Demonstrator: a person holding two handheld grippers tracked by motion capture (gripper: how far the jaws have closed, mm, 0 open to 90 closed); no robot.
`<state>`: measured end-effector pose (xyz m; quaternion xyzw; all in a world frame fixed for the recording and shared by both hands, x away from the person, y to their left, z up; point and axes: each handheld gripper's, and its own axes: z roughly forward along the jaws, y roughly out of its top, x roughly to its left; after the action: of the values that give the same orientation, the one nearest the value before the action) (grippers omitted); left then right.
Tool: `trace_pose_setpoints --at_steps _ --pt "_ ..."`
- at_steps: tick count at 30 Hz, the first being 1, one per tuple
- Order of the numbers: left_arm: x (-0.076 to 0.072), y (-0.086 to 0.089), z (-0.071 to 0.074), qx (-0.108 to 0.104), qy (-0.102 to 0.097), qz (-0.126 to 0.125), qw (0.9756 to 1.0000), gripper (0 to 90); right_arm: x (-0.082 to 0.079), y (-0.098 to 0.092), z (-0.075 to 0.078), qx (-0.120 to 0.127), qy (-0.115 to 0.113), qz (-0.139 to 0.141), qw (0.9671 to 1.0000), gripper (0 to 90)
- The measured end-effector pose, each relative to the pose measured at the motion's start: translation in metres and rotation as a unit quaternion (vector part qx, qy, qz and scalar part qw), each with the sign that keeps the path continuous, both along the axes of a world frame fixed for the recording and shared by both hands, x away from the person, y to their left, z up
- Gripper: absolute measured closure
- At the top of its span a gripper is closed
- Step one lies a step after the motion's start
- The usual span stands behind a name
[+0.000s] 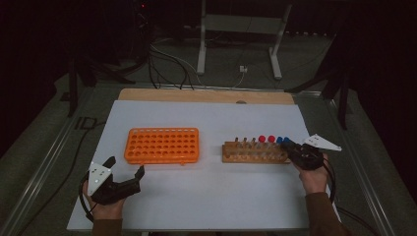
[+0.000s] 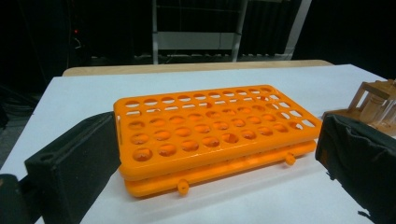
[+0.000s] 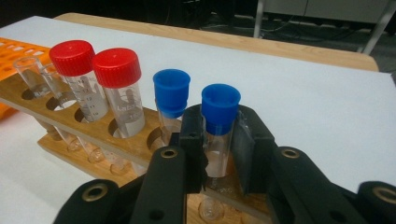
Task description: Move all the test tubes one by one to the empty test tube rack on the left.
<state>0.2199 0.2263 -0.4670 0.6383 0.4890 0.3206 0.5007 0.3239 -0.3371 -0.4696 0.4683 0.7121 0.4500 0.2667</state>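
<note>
The right tool (image 3: 218, 154) was clamped on a blue-capped tube (image 3: 218, 122) standing in the wooden rack (image 1: 254, 152) toward the surface's (image 1: 206, 196) right edge, seemingly ready to lift it. The left tool (image 1: 124, 170) waited, jaws apart, near the front-left corner, facing the orange rack (image 2: 212, 135).

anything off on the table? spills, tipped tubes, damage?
Nothing stands out. The tubes stand upright in the wooden rack, the orange rack lies flat, and the right gripper grips the end blue-capped tube squarely.
</note>
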Motion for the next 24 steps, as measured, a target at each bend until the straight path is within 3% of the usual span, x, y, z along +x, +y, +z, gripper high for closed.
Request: trace_pose_setpoints --at_steps 14,24 --pt "0.001 -0.005 -0.002 0.006 0.009 -0.014 0.9998 0.8 -0.003 0.0 0.003 0.009 -0.013 -0.004 0.9999 76.5" --pt "0.001 -0.005 -0.002 0.005 0.012 -0.017 0.9998 0.8 -0.009 -0.002 0.025 0.024 -0.044 -0.008 0.9987 76.6"
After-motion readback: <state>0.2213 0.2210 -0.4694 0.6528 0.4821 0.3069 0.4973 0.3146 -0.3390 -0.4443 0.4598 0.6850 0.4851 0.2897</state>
